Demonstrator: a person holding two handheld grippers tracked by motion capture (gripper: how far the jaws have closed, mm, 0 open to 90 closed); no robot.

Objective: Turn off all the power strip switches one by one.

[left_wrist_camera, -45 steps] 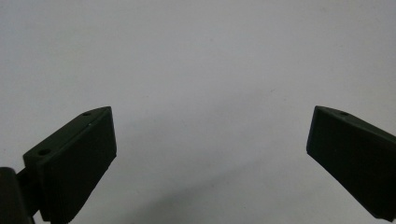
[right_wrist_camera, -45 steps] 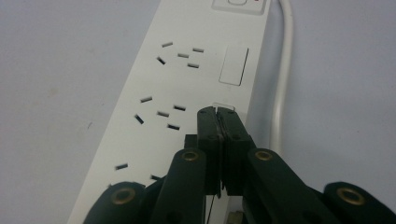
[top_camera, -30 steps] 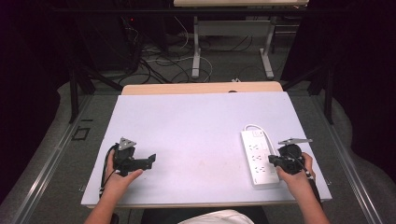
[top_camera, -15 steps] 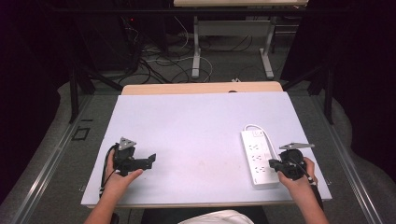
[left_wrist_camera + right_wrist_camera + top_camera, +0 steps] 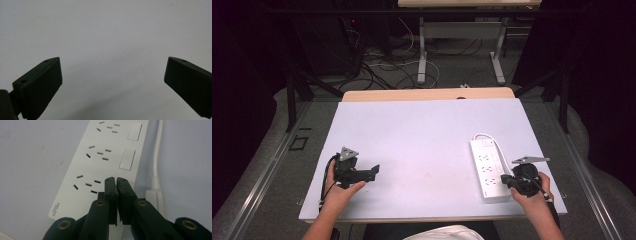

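The white worktop [image 5: 427, 145] carries a white power strip [image 5: 486, 167] near its right edge, lying lengthwise from the middle of that side toward the near right corner. Its white cable [image 5: 486, 136] loops out from the far end and runs back along the strip's right side. In the right gripper view the strip [image 5: 100, 157] shows three socket groups in a row, with rocker switches beside the two farther groups. The right gripper [image 5: 510, 181] sits at the near right corner, over the strip's near end; its jaws are pressed together with nothing between them, their tips above the spot beside the nearest socket group [image 5: 115, 181]. The left gripper [image 5: 373, 171] rests near the near left corner, well apart from the strip, jaws spread wide over bare worktop [image 5: 112, 37]
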